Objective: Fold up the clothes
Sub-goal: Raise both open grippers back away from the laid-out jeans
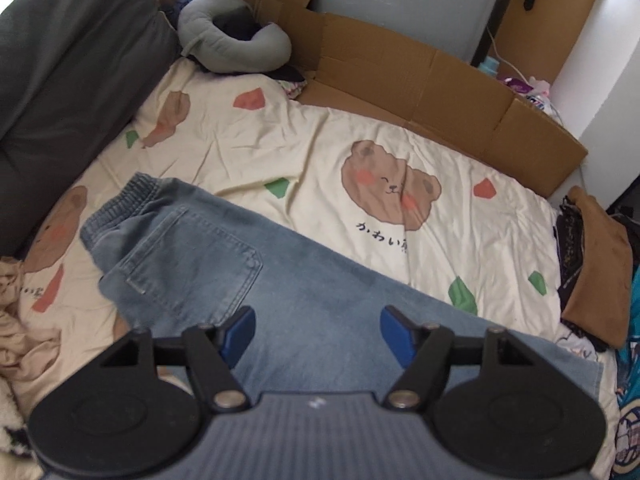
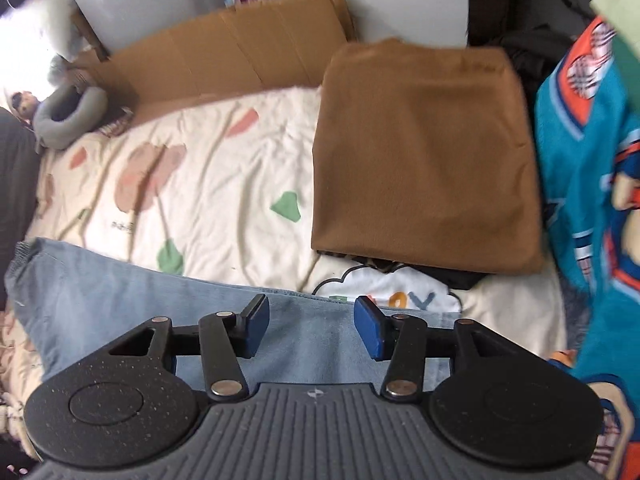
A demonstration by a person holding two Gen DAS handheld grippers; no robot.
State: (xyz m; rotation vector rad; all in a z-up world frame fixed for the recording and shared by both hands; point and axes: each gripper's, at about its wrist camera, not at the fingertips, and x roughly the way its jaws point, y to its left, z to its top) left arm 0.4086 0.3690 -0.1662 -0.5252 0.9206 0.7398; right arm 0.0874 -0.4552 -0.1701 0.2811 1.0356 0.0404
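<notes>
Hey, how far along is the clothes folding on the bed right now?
Done: a brown garment lies folded on a small pile at the bed's edge. In hand: nothing. The left gripper and right gripper are both open above the jeans, which lie flat on the bear-print cover, apparently doubled lengthwise. Left: folding the jeans shorter and stacking them.

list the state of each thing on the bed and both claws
jeans: lying flat on the bed, not held
brown garment: folded, on top of a small stack
teal jersey: unfolded, bunched
left claw: open, empty
right claw: open, empty
</notes>
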